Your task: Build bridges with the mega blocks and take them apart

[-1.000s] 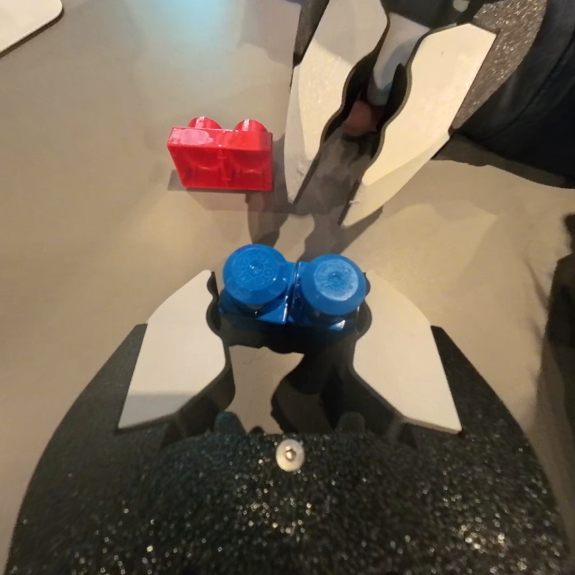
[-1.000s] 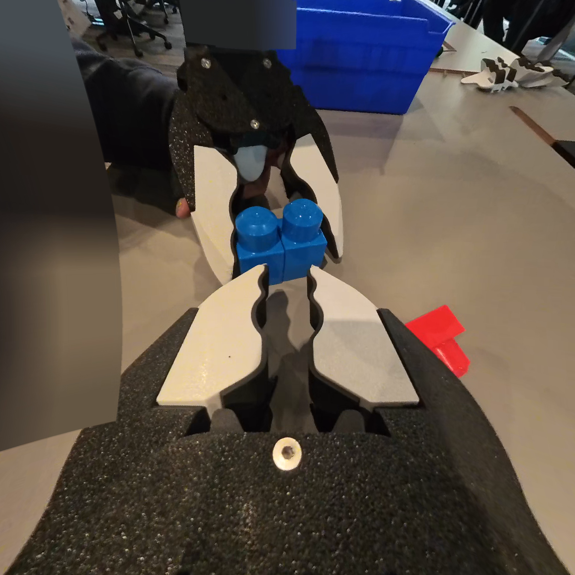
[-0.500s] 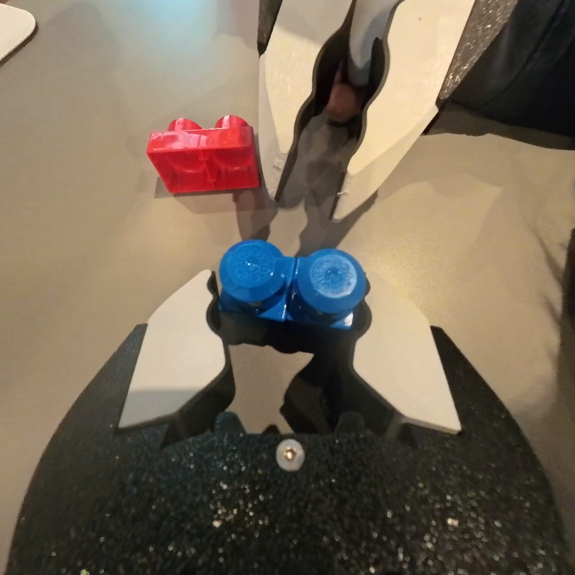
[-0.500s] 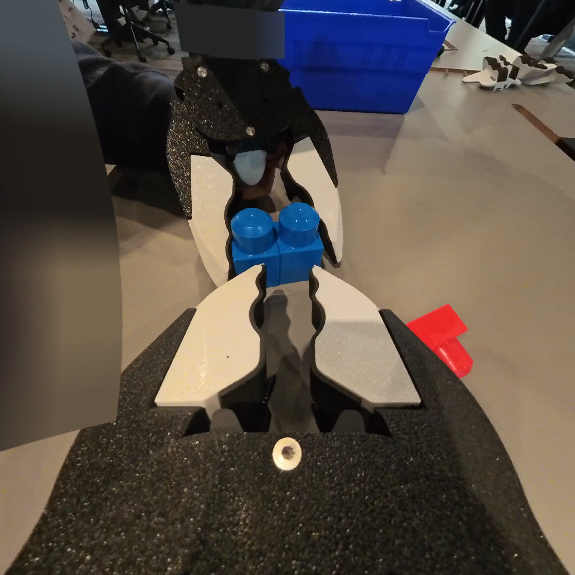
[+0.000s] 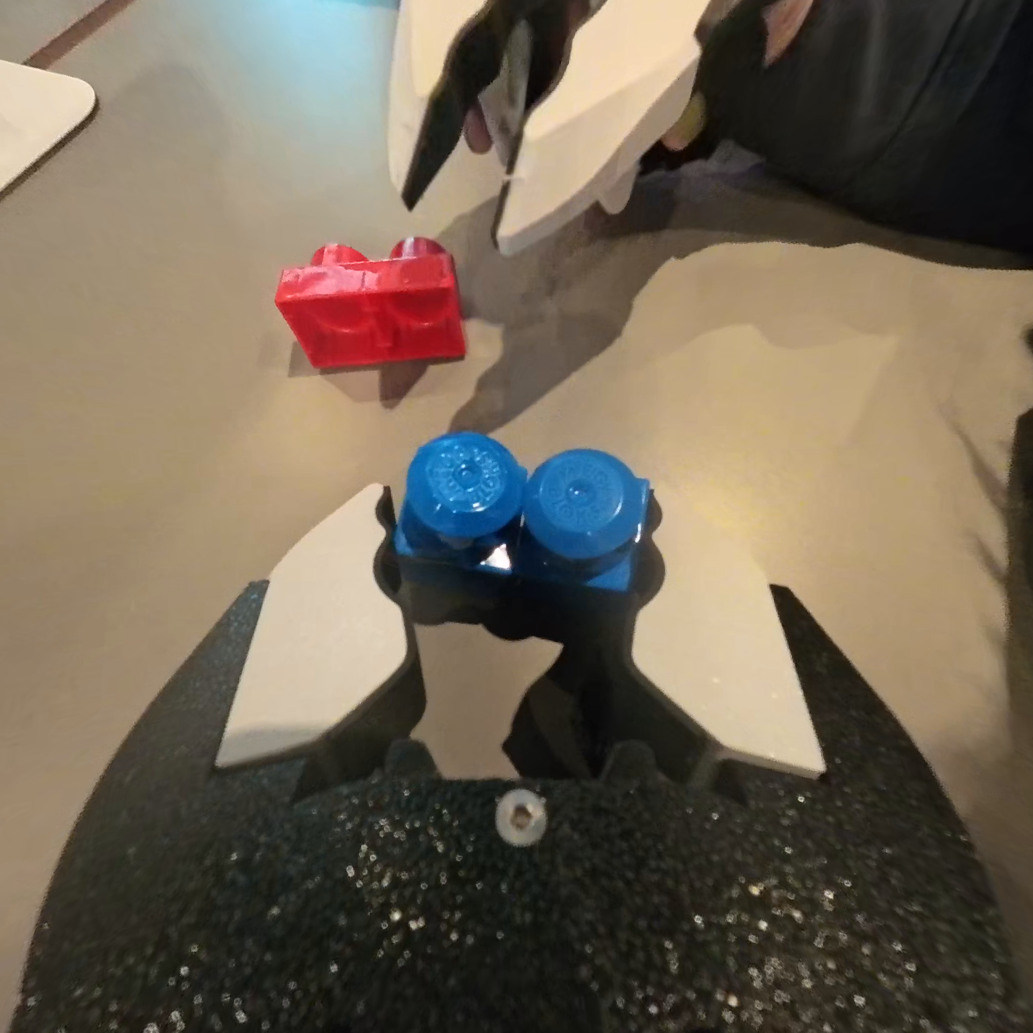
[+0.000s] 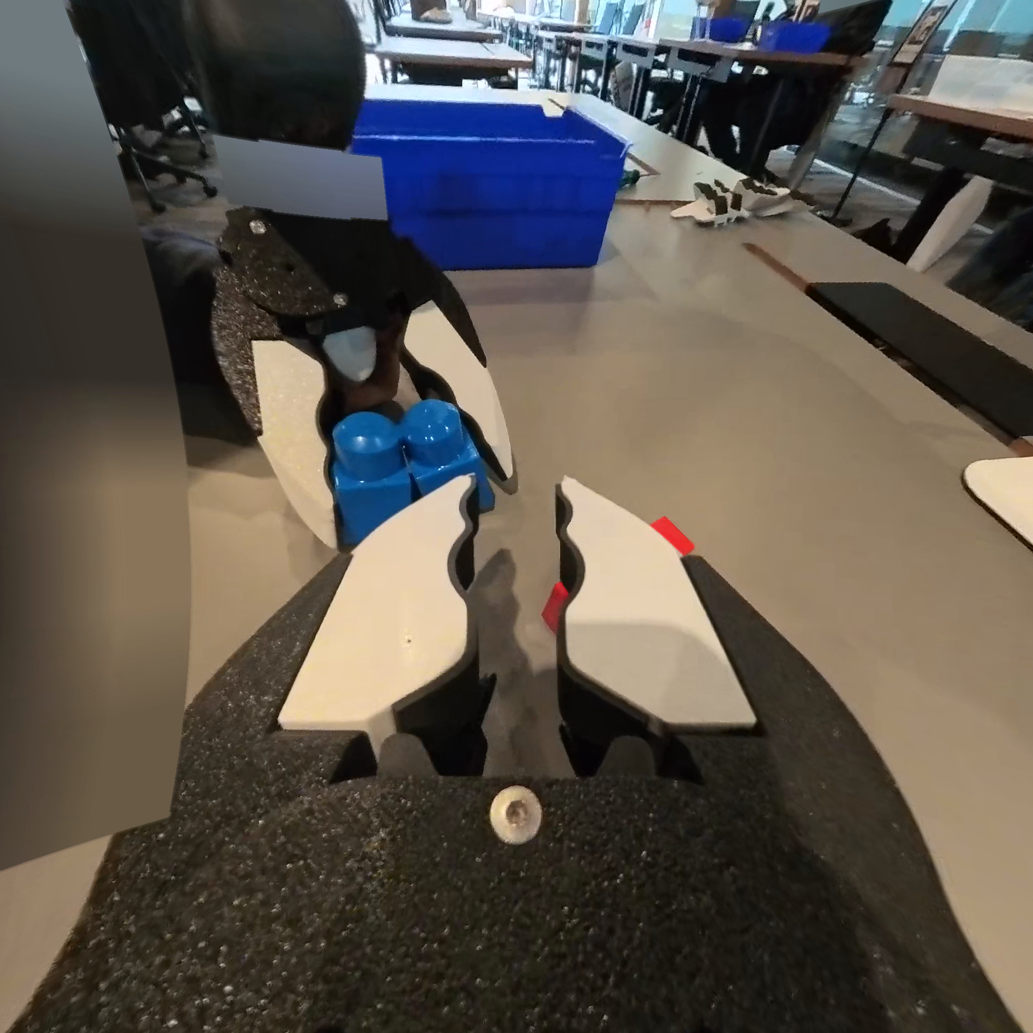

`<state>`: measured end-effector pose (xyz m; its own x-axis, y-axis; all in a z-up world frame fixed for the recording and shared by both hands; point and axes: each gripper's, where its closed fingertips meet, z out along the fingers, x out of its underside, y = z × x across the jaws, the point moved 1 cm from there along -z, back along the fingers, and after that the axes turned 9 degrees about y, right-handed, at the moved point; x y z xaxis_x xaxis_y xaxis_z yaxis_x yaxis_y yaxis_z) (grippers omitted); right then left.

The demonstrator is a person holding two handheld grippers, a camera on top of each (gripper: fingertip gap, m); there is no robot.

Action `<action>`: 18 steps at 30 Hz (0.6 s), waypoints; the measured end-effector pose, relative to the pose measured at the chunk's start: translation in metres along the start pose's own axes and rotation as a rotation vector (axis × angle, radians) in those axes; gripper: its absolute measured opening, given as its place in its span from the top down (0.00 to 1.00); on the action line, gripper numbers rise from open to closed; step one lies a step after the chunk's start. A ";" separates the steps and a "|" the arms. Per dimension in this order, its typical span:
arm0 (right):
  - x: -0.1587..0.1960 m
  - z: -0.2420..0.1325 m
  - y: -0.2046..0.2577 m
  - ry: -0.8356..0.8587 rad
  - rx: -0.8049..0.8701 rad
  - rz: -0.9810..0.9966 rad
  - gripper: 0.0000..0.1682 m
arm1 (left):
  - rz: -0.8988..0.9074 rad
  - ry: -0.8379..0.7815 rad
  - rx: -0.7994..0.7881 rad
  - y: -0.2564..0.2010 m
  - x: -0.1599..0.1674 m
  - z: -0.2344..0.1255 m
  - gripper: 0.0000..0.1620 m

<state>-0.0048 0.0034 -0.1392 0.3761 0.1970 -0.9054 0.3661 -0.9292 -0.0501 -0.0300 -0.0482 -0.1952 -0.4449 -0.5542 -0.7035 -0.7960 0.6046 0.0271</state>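
Note:
My left gripper (image 5: 520, 503) is shut on a blue two-stud block (image 5: 520, 520), studs up, just above the grey table (image 5: 140, 447). The right wrist view shows the same block (image 6: 385, 475) between the left gripper's fingers (image 6: 416, 511). A red two-stud block (image 5: 369, 318) lies on its side on the table, beyond and left of the blue one. My right gripper (image 6: 517, 492) is open and empty, raised over the table. The red block (image 6: 673, 534) peeks out from under its right finger. In the left wrist view the right gripper (image 5: 455, 223) hovers just past the red block.
A big blue bin (image 6: 492, 195) stands at the back of the table. A white tray (image 6: 1000, 503) lies at the right edge, and its corner shows in the left wrist view (image 5: 33, 123). A black mat (image 6: 922, 346) and white gripper parts (image 6: 732, 201) lie farther right. A person's dark sleeve (image 5: 894, 112) is behind the right gripper. Spacing between my two grippers at the tips: around 8 cm.
My right gripper has risen and moved sideways until it is over the red block, still open. My left gripper keeps its hold on the blue block and has hardly moved.

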 end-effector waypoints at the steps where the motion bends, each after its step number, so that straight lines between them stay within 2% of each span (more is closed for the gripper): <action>1: -0.001 -0.001 0.000 -0.007 -0.003 0.003 0.85 | -0.011 0.001 0.005 0.001 0.000 0.000 0.49; 9: 0.001 0.003 0.007 0.003 -0.030 -0.007 0.85 | -0.005 0.038 0.035 0.000 0.006 0.001 0.47; 14: 0.002 0.004 0.009 0.004 -0.051 -0.002 0.85 | 0.064 0.028 0.078 -0.006 0.009 -0.004 0.39; 18: 0.003 0.004 0.009 0.008 -0.057 0.000 0.85 | 0.089 0.029 0.115 -0.008 0.012 -0.007 0.40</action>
<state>-0.0035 -0.0058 -0.1442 0.3832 0.1996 -0.9018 0.4137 -0.9101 -0.0256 -0.0323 -0.0637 -0.1992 -0.5242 -0.5110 -0.6812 -0.7016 0.7126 0.0055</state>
